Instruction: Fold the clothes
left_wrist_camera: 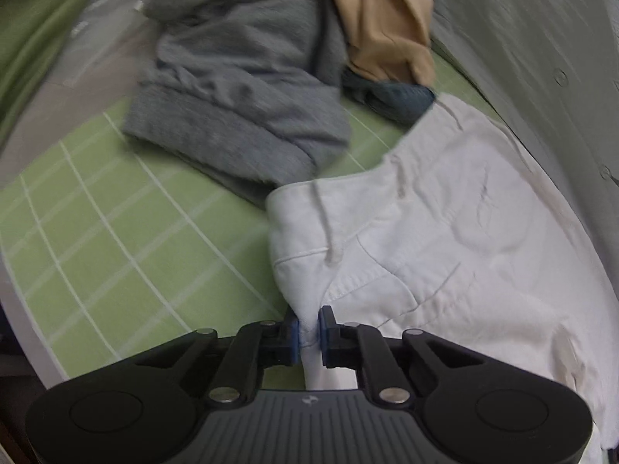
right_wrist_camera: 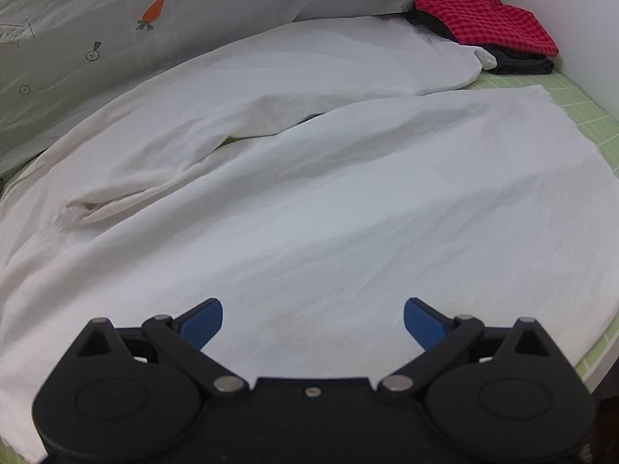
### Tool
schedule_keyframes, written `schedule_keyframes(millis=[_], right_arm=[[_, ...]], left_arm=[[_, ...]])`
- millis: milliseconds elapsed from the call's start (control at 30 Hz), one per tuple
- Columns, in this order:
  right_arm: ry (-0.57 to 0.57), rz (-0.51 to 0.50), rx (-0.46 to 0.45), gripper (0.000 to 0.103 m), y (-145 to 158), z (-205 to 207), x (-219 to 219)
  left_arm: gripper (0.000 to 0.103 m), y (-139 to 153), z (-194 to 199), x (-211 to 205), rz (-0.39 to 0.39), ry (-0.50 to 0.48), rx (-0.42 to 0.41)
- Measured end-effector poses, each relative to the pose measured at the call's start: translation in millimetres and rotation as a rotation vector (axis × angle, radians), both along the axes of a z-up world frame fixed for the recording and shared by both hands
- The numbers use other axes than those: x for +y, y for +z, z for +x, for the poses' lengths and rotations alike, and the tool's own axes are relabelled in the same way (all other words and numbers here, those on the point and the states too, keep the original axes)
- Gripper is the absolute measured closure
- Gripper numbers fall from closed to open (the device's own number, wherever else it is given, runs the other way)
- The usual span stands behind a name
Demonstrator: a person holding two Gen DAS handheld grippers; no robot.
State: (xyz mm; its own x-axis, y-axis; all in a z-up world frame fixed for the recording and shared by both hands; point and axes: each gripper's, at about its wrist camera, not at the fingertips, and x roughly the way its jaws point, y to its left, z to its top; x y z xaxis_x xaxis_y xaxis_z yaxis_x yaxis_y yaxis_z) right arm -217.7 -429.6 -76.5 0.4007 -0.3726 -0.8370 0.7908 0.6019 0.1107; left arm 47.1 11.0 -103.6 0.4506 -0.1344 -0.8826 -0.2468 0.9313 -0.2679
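Left gripper [left_wrist_camera: 308, 328] is clenched on the waist edge of the white trousers [left_wrist_camera: 445, 239], which are spread on the green sheet [left_wrist_camera: 96, 232]. Right gripper [right_wrist_camera: 313, 321] is held wide apart, empty, above the legs (still crumpled); if only this thin pinch is pulled, the cloth could be lost or dragged crooked.

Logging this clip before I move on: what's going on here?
A person with a claw in each hand is folding white trousers spread on a green checked sheet. The left claw is shut on the fabric near the waistband; the right claw hangs open over one leg, gripping nothing. The legs lie full length, not yet folded. A loose grey garment and a tan one wait beyond the waistband; a folded red checked piece sits on a dark one past the trouser cuffs.
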Motion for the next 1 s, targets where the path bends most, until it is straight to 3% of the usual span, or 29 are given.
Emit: schedule_keyframes(millis=[133, 200, 233, 267, 333, 433, 800, 1000], right_arm=[[-0.01, 0.011, -0.017, 0.002, -0.4, -9.1, -3.3], [-0.025, 0.021, -0.044, 0.002, 0.6, -18.7, -8.6], [-0.036, 0.025, -0.059, 0.001, 1.1, -24.4, -12.1], [-0.049, 0.028, -0.072, 0.001, 1.6, -30.5, -16.3], [-0.075, 0.035, -0.095, 0.0, 2.2, -44.9, -26.8], [-0.108, 0.021, -0.11, 0.0, 2.5, -68.7, -43.3], [-0.304, -0.012, -0.102, 0.0, -2.4, -181.7, -127.4], [-0.284, -0.128, 0.037, 0.0, -12.2, -218.1, -163.0]], left_arm=[[0.082, 10.7, 1.0, 3.6, 0.017, 0.021, 0.011], [0.067, 15.7, -0.8, -1.7, 0.043, 0.028, 0.024], [0.05, 18.0, -3.1, -4.0, 0.052, 0.035, 0.024], [0.04, 20.3, -5.5, -6.3, 0.061, 0.042, 0.024], [0.038, 25.0, -10.4, -11.8, 0.057, 0.049, 0.019], [0.027, 33.1, -20.1, -22.7, 0.06, 0.06, 0.002], [0.021, 56.5, -78.4, -97.3, 0.088, 0.048, -0.034], [0.02, 57.8, -113.8, -150.6, 0.114, -0.028, -0.051]])
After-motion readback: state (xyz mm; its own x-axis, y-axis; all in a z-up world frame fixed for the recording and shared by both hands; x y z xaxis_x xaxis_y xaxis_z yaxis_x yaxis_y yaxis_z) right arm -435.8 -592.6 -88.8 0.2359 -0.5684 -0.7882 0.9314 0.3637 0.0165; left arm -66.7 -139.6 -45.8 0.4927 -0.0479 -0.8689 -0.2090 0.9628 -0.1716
